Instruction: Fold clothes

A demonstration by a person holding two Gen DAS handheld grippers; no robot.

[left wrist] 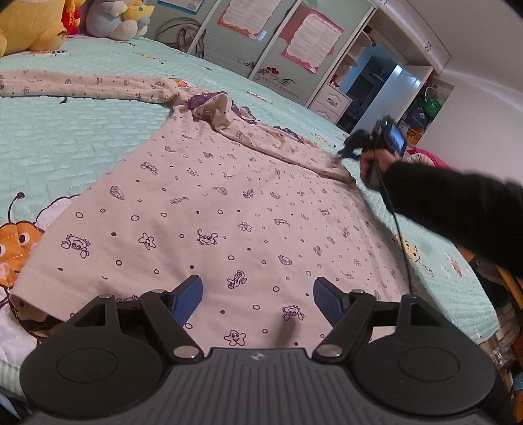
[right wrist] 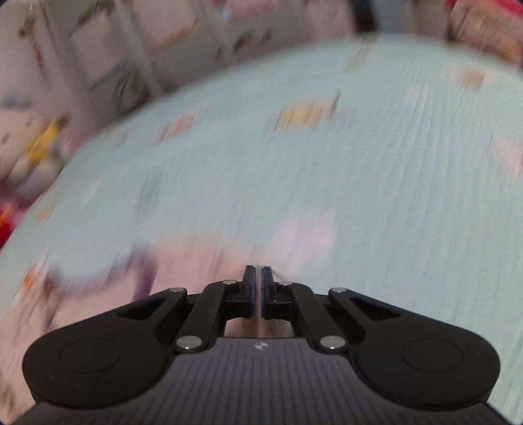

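Left tool [left wrist: 258,294] open over the hem of the pink printed top [left wrist: 209,209], nothing pinched; hem is free to ride up if the far side gets pulled. Top lies flat on the bed [left wrist: 81,130], one sleeve [left wrist: 81,85] stretched out far left. Right tool [right wrist: 258,287] nearly closed at the other sleeve cuff [left wrist: 340,170]; grip on fabric unclear through blur. Thin bite could slip and drop the fold askew.

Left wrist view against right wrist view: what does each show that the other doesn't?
Left wrist only: the whole pink printed shirt spread flat, plush toys, the wardrobe, the open left gripper above the hem, and the right gripper at the folded sleeve.

Right wrist only: its own nearly shut jaws close up, in heavy blur.

Both: the green bedspread and pink fabric.
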